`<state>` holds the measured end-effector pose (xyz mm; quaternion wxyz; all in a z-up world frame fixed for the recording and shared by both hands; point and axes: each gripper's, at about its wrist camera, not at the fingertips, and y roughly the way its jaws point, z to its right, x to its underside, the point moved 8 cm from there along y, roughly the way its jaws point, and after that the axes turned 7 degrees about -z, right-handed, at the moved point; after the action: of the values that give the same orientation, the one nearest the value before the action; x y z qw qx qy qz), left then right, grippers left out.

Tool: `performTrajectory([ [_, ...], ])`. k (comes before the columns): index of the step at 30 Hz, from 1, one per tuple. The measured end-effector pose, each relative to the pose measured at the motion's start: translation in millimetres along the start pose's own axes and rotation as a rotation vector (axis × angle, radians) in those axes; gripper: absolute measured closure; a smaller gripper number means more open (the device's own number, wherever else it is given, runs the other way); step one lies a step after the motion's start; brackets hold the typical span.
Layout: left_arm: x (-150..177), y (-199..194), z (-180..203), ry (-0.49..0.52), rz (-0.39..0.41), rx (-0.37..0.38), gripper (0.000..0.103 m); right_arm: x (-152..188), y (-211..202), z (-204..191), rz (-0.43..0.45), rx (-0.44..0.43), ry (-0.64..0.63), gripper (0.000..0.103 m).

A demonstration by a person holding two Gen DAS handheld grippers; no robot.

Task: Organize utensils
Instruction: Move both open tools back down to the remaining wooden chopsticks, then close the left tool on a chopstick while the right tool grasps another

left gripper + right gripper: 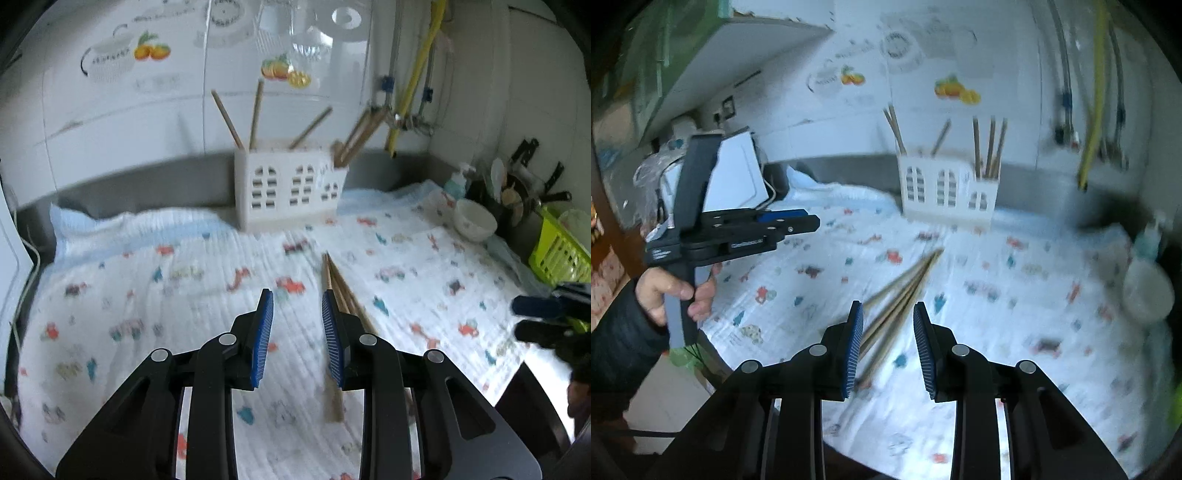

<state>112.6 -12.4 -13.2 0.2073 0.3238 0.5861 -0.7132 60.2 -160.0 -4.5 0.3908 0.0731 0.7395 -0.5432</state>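
Note:
A white utensil holder (pixel 291 190) with window-shaped holes stands at the back of the counter and holds several wooden chopsticks (pixel 255 114). It also shows in the right wrist view (pixel 947 190). More wooden chopsticks (pixel 338 288) lie loose on the patterned cloth, just right of my left gripper (pixel 297 332), which is open and empty above the cloth. My right gripper (pixel 888 343) is open and empty, and the loose chopsticks (pixel 905 291) lie between and beyond its fingers. The left gripper (pixel 798 221) shows at the left of the right wrist view, and the right gripper (pixel 532 317) at the right edge of the left wrist view.
A white cloth (pixel 184 295) with small coloured prints covers the counter. A white bowl (pixel 474 219), a soap bottle (pixel 458 181), a rack of kitchen tools (pixel 517 192) and a green basket (pixel 557 251) stand at the right. A white appliance (pixel 735 177) stands at the left. Pipes (pixel 410 92) run down the tiled wall.

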Motion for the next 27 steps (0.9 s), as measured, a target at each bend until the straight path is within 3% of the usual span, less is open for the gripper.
performTrajectory([
  [9,47,28,5,-0.011,-0.085,0.048,0.075,37,58,-14,-0.062,0.053,0.079,0.086],
  [27,70,58,23,0.021,-0.148,0.136,0.076,53,107,-13,-0.152,0.121,0.129,0.091],
])
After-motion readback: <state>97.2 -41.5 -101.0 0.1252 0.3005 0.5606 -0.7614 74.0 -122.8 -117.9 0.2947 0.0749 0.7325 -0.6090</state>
